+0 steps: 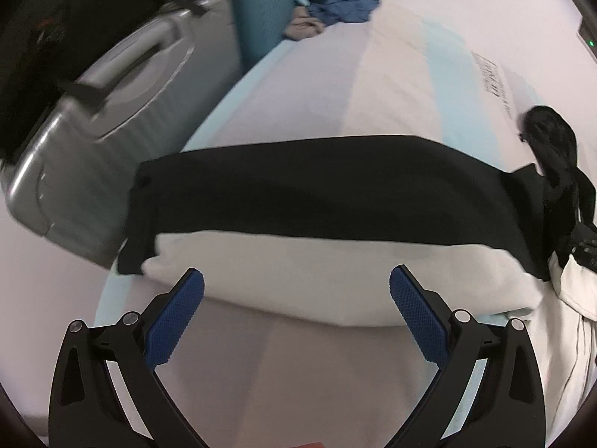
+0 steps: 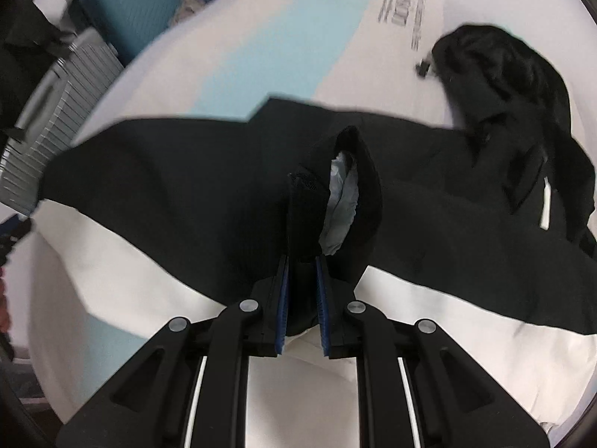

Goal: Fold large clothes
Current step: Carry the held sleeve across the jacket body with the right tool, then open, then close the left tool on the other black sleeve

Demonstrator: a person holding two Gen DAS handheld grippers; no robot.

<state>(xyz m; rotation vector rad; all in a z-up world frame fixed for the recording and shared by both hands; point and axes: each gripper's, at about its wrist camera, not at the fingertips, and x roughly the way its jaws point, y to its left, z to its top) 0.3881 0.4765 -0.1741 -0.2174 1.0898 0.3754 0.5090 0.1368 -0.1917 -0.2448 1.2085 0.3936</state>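
A large black-and-white garment [image 1: 328,201] lies across the bed, its black band above a white part [image 1: 335,283]. My left gripper [image 1: 296,287] hovers over the white part, open, nothing between its blue pads. In the right wrist view my right gripper [image 2: 302,272] is shut on a bunched black fold of the same garment [image 2: 324,194], which stands up between the jaws with a pale lining showing. More crumpled black cloth [image 2: 515,104] trails off to the upper right.
The bed sheet [image 1: 391,86] is white with pale blue stripes and printed text. A grey hard suitcase [image 1: 112,119] stands close on the left beside a teal one [image 1: 261,3]. Blue clothes [image 1: 339,0] are heaped at the far end.
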